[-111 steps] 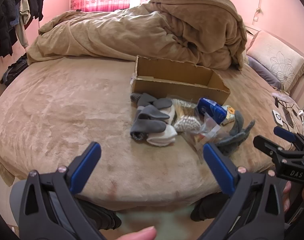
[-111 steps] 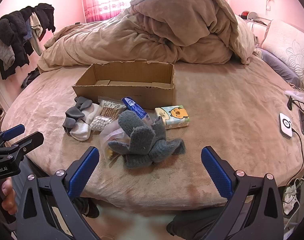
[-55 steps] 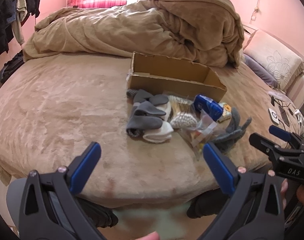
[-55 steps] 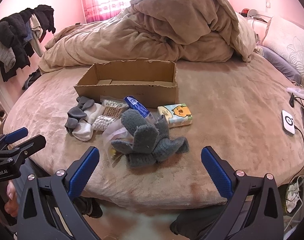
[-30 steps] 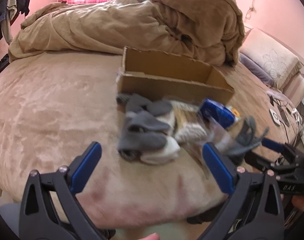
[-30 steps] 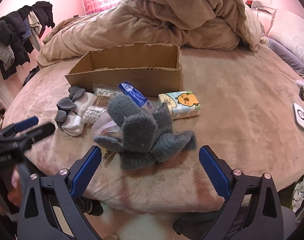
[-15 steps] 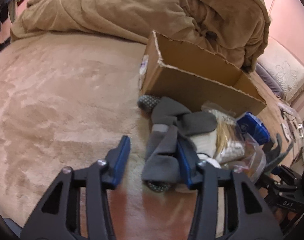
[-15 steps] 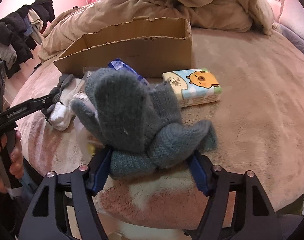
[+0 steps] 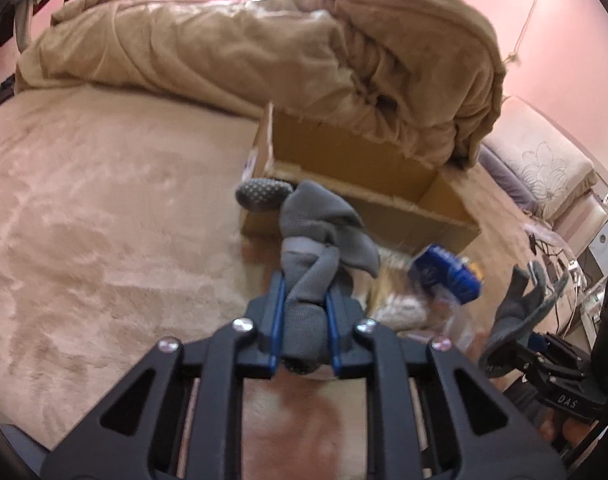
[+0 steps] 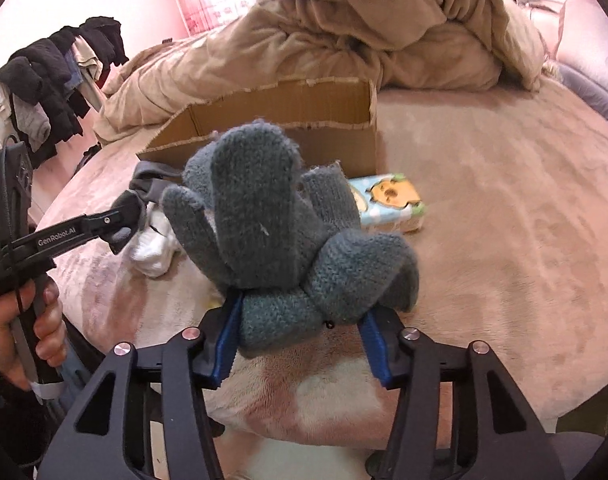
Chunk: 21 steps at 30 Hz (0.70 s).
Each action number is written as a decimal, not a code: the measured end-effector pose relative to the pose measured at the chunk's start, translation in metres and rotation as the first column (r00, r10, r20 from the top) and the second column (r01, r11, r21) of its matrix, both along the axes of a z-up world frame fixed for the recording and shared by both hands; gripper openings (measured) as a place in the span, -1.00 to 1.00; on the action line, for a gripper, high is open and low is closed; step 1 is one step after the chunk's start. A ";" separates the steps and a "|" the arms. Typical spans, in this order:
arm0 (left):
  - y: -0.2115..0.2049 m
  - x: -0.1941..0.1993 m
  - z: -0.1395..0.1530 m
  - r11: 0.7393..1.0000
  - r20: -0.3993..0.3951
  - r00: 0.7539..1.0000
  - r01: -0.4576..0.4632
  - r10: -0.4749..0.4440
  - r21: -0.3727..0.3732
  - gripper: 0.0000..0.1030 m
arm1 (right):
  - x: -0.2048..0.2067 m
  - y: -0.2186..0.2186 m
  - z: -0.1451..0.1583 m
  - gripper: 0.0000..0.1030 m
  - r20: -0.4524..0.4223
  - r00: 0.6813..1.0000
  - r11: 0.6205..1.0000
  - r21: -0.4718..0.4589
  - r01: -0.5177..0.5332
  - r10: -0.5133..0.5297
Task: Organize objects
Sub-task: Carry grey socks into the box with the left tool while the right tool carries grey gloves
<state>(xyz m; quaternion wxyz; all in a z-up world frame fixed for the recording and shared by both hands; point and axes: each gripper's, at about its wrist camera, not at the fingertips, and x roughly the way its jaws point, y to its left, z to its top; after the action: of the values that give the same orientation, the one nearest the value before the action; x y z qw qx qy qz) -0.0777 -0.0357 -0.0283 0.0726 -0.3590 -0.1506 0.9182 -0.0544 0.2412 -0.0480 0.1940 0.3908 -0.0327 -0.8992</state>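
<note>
My left gripper point(image 9: 304, 312) is shut on a grey sock bundle point(image 9: 316, 240) and holds it lifted in front of the open cardboard box point(image 9: 384, 176). My right gripper point(image 10: 300, 320) is shut on grey knitted gloves point(image 10: 272, 216), lifted above the bed. In the right wrist view the left gripper point(image 10: 120, 220) shows at the left with the sock. In the left wrist view the gloves point(image 9: 520, 312) show at the right. The box point(image 10: 288, 120) stands behind the gloves.
A tissue pack with a cartoon print point(image 10: 388, 200), white socks point(image 10: 152, 252), a blue packet point(image 9: 448, 276) and a cotton swab bag point(image 9: 400, 308) lie before the box. A heaped brown duvet point(image 9: 304, 60) lies behind. Pillows point(image 9: 544, 168) at right, hanging clothes point(image 10: 56, 80) at left.
Both grippers moved in from the bed's edge, closed on their items and lifted them: the left on the grey socks, the right on the gloves.
</note>
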 end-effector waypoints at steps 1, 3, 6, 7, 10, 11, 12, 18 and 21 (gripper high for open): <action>0.001 0.002 0.007 1.000 -0.011 1.000 0.000 0.000 0.000 -0.65 | 0.002 0.000 0.005 0.08 -0.012 1.000 1.000 0.001 0.005 -0.005; 0.004 0.007 0.020 1.000 -0.031 1.000 0.004 -0.004 -0.003 -0.65 | 0.004 0.002 0.015 0.08 -0.030 0.999 1.000 0.003 0.011 -0.011; 0.007 0.011 0.041 1.000 -0.061 0.998 0.011 -0.011 -0.001 -0.65 | 0.008 0.007 0.031 0.08 -0.057 0.998 1.000 0.003 0.013 -0.013; 0.007 0.014 0.047 1.000 -0.071 0.997 0.014 -0.014 0.001 -0.65 | 0.008 0.007 0.037 0.08 -0.067 0.998 1.000 0.002 0.012 -0.012; 0.011 0.012 0.066 1.000 -0.105 0.994 0.026 -0.026 -0.002 -0.65 | 0.004 0.007 0.053 0.08 -0.090 0.996 1.000 0.007 0.004 -0.004; 0.015 0.010 0.072 0.999 -0.114 0.993 0.034 -0.035 -0.007 -0.65 | 0.001 0.007 0.058 0.08 -0.100 0.995 1.000 0.015 0.001 0.001; 0.016 0.008 0.075 0.999 -0.119 0.992 0.043 -0.044 -0.010 -0.64 | -0.002 0.005 0.062 0.08 -0.109 0.994 1.000 0.022 -0.002 0.004; 0.036 -0.021 0.088 0.995 -0.138 0.985 0.101 -0.104 -0.028 -0.64 | -0.036 0.000 0.084 0.09 -0.144 0.989 0.998 0.053 -0.016 0.024; 0.044 -0.041 0.089 0.993 -0.141 0.983 0.117 -0.120 -0.025 -0.64 | -0.059 -0.003 0.085 0.09 -0.143 0.989 0.997 0.069 -0.020 0.030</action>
<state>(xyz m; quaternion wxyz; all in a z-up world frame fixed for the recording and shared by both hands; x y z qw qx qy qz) -0.1189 0.0085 0.0604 0.1347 -0.3016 -0.1160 0.9367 -0.1131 0.2386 0.0375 0.1940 0.3317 0.0167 -0.9231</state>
